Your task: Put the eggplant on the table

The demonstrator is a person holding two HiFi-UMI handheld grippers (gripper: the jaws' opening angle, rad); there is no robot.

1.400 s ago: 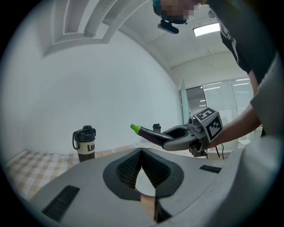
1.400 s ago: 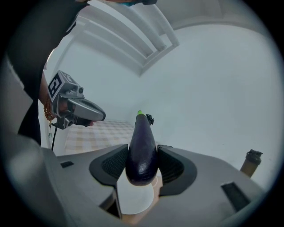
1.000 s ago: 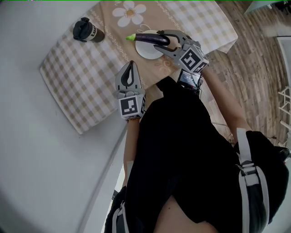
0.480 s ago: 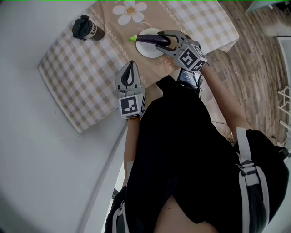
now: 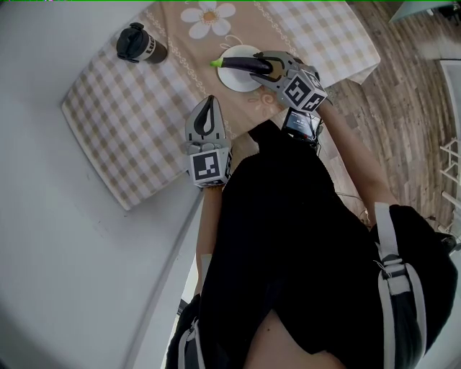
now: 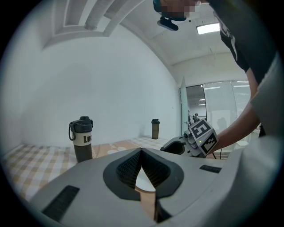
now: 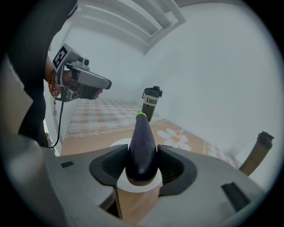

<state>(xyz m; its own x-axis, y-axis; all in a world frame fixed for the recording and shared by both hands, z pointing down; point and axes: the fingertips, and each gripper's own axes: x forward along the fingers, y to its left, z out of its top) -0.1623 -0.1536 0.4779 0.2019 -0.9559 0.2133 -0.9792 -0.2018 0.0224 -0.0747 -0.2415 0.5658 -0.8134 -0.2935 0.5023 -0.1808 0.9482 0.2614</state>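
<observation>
The eggplant is clamped in the right gripper. The jaws stand wide and their ribbed dark pads press on its glossy purple flanks. Its blunt end faces the camera and it tapers to green at the far end. In the head view it lies at the upper middle of the frame, over a round white plate. We cannot tell whether it touches the plate, because fruit and jaws cover the plate's centre.

The left gripper holds nothing. Its smooth grey jaws meet at the tips, and the slit below them shows only a sliver of plate and tan cloth. In the head view it hangs near the frame's centre.

Of the table we see only its cover, a soft tablecloth in beige and white checks. The cloth has a tan band printed with a white daisy.

A dark cylindrical bottle with a loop on its lid stands at the upper left. The print on its pale band is cut off by the curve.

The person's black clothing fills the lower frame and hides part of the table's near edge.
</observation>
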